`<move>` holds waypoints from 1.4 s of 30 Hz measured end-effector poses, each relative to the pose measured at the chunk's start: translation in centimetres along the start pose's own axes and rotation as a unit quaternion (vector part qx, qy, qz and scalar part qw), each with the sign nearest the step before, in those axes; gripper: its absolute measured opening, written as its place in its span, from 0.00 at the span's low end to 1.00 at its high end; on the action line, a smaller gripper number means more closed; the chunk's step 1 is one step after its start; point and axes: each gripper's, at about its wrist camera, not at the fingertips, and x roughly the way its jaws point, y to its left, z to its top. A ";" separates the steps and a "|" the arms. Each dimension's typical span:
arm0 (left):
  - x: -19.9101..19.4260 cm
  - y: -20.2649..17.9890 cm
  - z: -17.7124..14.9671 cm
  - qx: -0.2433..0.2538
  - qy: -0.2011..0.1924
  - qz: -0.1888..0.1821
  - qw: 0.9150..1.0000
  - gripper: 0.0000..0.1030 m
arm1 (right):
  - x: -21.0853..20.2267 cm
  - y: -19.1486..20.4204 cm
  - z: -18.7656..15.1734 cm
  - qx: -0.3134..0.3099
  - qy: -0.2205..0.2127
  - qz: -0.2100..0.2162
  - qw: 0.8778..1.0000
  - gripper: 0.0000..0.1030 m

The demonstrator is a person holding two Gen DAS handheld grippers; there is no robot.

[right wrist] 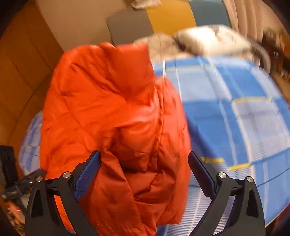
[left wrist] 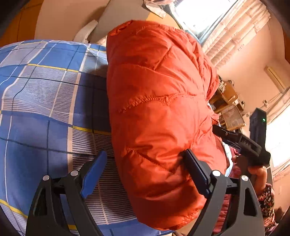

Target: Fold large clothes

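A puffy orange quilted jacket [left wrist: 154, 109] lies bunched on a bed covered by a blue plaid sheet [left wrist: 45, 90]. My left gripper [left wrist: 145, 154] is open over the jacket's near edge. Its right finger [left wrist: 197, 174] rests against the fabric and its left finger [left wrist: 94, 174] is over the sheet. In the right wrist view the jacket [right wrist: 108, 109] fills the left half. My right gripper [right wrist: 144, 154] stands open with a crumpled fold between its fingers, the pads not pressing it. The left wrist view shows the right gripper [left wrist: 241, 143] beyond the jacket, held by a hand [left wrist: 257, 174].
The plaid sheet [right wrist: 235, 118] spreads right of the jacket. A grey-beige fuzzy item [right wrist: 199, 40] lies at the bed's far end, blurred. A white pillow [left wrist: 87, 30] sits near the headboard wall. A bright window [left wrist: 199, 14], curtains [left wrist: 235, 36] and cluttered shelves [left wrist: 228, 101] stand beyond.
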 end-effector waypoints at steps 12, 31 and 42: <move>2.5 -0.3 0.6 0.001 0.025 -0.009 1.000 0.81 | 4.4 -2.7 1.3 0.039 0.053 0.068 0.996 0.89; -0.8 -3.8 1.0 0.077 -0.014 0.008 0.997 0.35 | -0.6 3.1 0.5 -0.056 -0.007 0.048 0.997 0.23; -8.1 -6.4 3.8 0.144 -0.111 0.047 0.982 0.31 | -3.8 8.5 2.5 -0.078 -0.095 0.095 0.988 0.22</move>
